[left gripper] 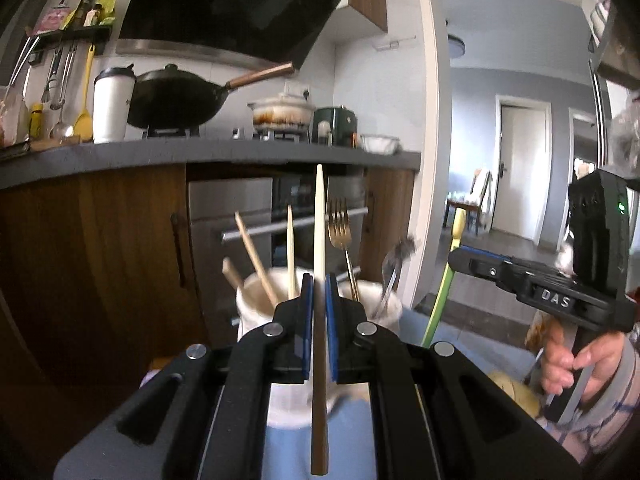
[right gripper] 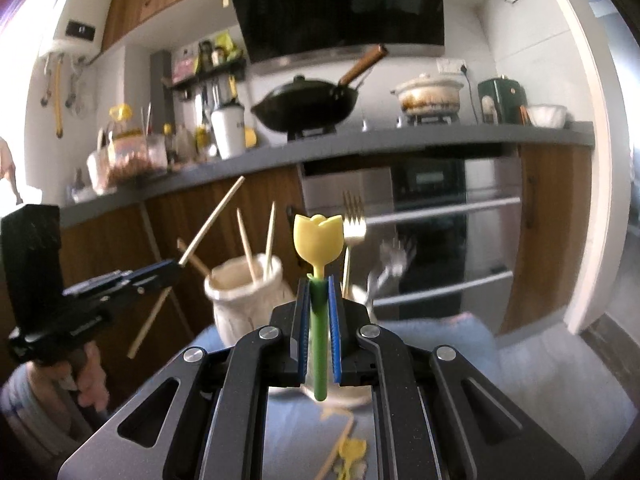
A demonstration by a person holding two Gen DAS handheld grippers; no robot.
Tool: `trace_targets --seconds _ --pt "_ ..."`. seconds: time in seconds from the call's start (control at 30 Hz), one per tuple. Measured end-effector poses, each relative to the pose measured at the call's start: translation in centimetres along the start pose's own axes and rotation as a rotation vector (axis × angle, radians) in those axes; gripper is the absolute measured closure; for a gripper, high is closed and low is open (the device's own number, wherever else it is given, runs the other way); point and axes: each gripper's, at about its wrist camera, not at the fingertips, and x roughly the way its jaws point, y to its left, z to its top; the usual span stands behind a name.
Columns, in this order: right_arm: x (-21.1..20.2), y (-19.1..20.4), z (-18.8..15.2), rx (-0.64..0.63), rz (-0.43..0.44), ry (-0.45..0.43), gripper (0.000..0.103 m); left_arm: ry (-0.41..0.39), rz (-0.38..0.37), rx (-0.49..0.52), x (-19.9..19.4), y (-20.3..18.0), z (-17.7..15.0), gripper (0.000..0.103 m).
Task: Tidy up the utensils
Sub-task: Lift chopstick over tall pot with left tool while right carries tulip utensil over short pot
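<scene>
My left gripper point(left gripper: 319, 284) is shut on a pale chopstick point(left gripper: 319, 220) that stands upright between the blue pads. Just beyond it a white ceramic holder point(left gripper: 256, 312) carries several chopsticks, and a second holder point(left gripper: 374, 294) carries a gold fork point(left gripper: 339, 228) and a blurred silver utensil. My right gripper point(right gripper: 319, 284) is shut on the green stem of a yellow tulip-shaped utensil point(right gripper: 319, 240). The chopstick holder point(right gripper: 240, 304) is ahead of it to the left and the gold fork point(right gripper: 354, 224) just behind it. Each gripper shows in the other's view, held in a hand.
The holders stand on a blue cloth point(right gripper: 448, 340), where another yellow tulip piece point(right gripper: 352, 450) lies near me. Behind are a grey counter point(left gripper: 208, 152) with a black wok point(left gripper: 176, 100), a white pot and a tumbler, an oven below, and a doorway point(left gripper: 520, 168) at the right.
</scene>
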Motion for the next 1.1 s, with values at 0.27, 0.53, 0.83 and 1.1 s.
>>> trace_targets --seconds 0.27,0.53,0.83,1.1 --pt "1.7 -1.3 3.2 0.048 -0.013 -0.118 0.093 -0.058 -0.04 -0.082 4.2 0.8 2.8 0.097" --pt "3.7 -2.2 1.8 0.041 -0.03 -0.119 0.093 -0.115 0.054 -0.038 7.1 0.0 3.3 0.097" --pt "5.3 -2.1 0.2 0.01 -0.031 -0.076 0.093 -0.155 0.151 0.101 7.8 -1.8 1.9 0.097" --pt "6.0 -1.9 -0.6 0.0 -0.028 -0.039 0.093 -0.162 0.17 0.205 6.4 -3.3 0.4 0.097"
